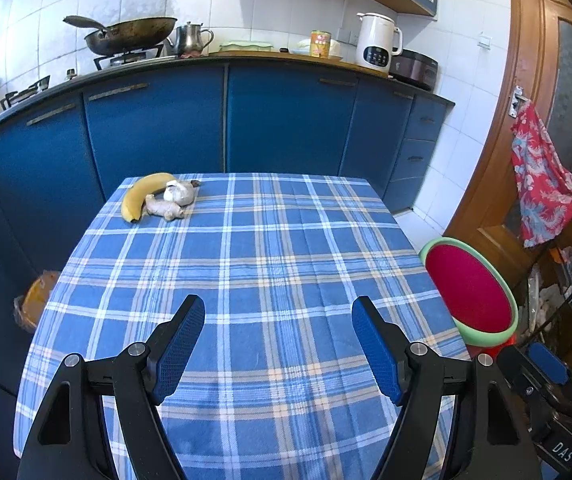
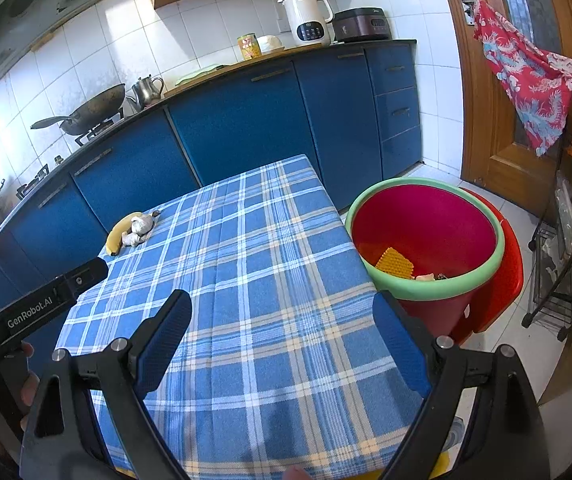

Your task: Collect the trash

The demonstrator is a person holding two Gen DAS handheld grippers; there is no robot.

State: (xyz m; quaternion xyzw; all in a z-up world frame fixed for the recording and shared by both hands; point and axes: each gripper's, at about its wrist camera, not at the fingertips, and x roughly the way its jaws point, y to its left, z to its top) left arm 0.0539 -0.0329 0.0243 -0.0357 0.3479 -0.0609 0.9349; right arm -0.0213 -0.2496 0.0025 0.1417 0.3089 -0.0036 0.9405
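Observation:
On the far left corner of the blue plaid tablecloth [image 1: 278, 264] lie a yellow banana [image 1: 138, 194], a knobbly ginger root [image 1: 164, 209] and a garlic bulb [image 1: 180, 192], touching each other. The same pile shows small in the right wrist view: banana [image 2: 120, 234], ginger [image 2: 133, 239], garlic [image 2: 142, 222]. A red bucket with a green rim [image 2: 426, 240] stands on the floor at the table's right, holding a yellow ribbed piece [image 2: 395, 263] and other scraps. My left gripper [image 1: 278, 308] hovers open over the near table, nothing between its blue pads. My right gripper [image 2: 282, 304] is likewise open and holds nothing.
Blue kitchen cabinets [image 1: 286, 120] run behind the table, with a wok [image 1: 130, 34], kettles and a can on the counter. A wooden door [image 2: 502, 128] with a red patterned cloth [image 2: 526, 76] and a wire rack [image 2: 566, 248] stand at right. A hand grips the left tool's handle [image 2: 42, 304].

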